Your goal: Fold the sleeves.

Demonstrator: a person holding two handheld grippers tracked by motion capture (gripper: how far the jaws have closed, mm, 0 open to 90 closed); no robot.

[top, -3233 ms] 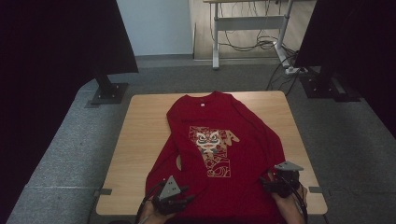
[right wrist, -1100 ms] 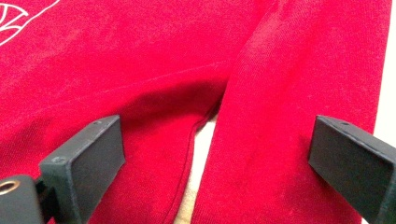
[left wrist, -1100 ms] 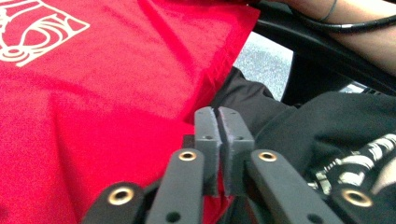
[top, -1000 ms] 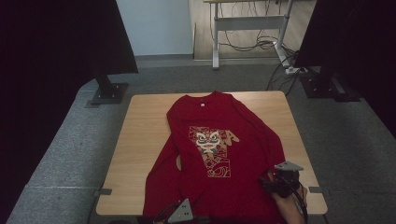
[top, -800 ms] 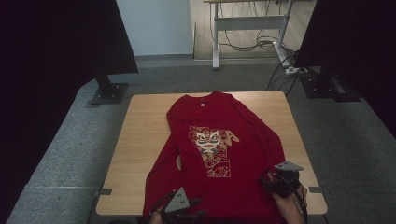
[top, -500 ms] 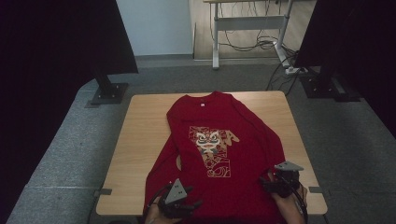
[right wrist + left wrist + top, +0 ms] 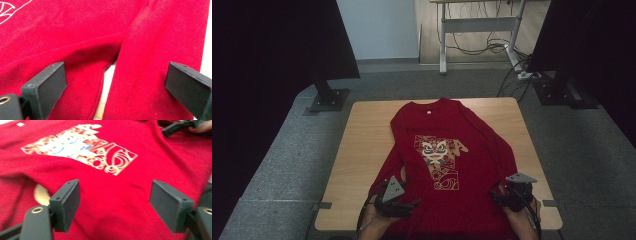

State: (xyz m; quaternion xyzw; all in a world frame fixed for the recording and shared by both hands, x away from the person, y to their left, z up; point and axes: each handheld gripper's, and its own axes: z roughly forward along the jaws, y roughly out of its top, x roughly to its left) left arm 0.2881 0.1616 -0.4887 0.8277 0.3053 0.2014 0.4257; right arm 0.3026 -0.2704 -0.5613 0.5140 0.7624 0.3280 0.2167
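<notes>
A red long-sleeved shirt [image 7: 447, 160] with a gold and white lion print [image 7: 438, 161] lies flat on the wooden table [image 7: 362, 145], collar at the far side. My left gripper [image 7: 408, 205] hovers over the shirt's near left part. Its jaws have just been opening and stand wide, with only flat red cloth [image 7: 117, 182] beneath them. My right gripper [image 7: 498, 198] rests at the near right, open, jaws spread over the gap between the body hem and the right sleeve [image 7: 155, 62]. In the left gripper view, the right gripper [image 7: 175, 126] appears far off.
The table's near edge [image 7: 437, 227] runs just behind both hands. Bare wood flanks the shirt left and right. Black stand bases [image 7: 328, 99] sit on the grey floor beyond the table corners. A desk frame with cables [image 7: 477, 30] stands at the back.
My left gripper came up from the table's near edge and moved forward over the shirt's lower left. The right gripper stayed where it was.
</notes>
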